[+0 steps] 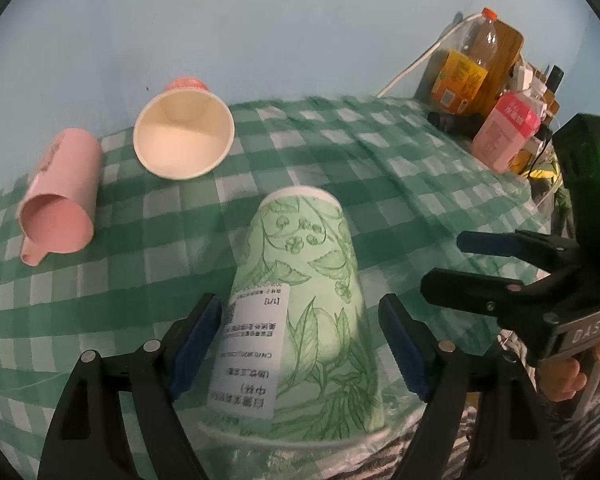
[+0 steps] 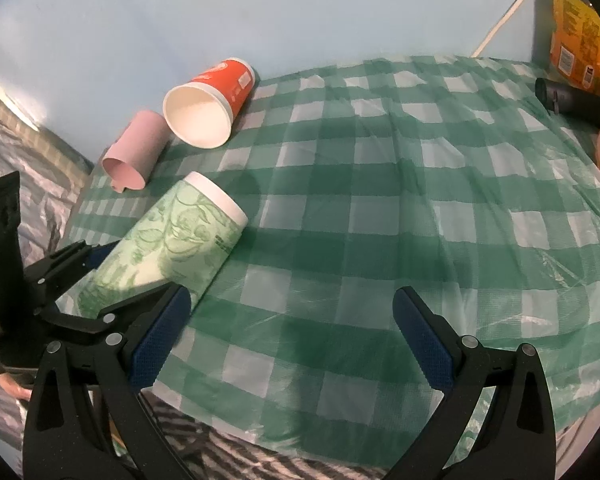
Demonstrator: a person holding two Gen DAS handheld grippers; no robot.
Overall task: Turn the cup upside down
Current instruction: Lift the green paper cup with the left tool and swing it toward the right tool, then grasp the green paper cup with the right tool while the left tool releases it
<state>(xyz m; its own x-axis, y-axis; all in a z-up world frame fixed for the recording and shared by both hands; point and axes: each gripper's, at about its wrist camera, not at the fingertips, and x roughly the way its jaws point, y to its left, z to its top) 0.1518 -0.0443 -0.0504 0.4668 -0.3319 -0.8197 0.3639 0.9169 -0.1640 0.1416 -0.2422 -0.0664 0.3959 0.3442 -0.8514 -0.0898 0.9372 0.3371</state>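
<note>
A green leaf-patterned paper cup (image 1: 304,320) with a white label stands between the fingers of my left gripper (image 1: 302,344), its base pointing away and up, its rim low near the table's front edge. The jaws stand open on either side; small gaps show between pads and cup. In the right wrist view the cup (image 2: 172,240) leans tilted, with the left gripper (image 2: 112,280) around its lower end. My right gripper (image 2: 296,336) is open and empty over the checked cloth; it also shows in the left wrist view (image 1: 452,268).
A red paper cup (image 2: 212,100) and a pink mug (image 2: 136,148) lie on their sides at the far left of the green checked tablecloth (image 2: 380,200). Bottles and cartons (image 1: 472,72) stand at the right back corner. A blue wall is behind.
</note>
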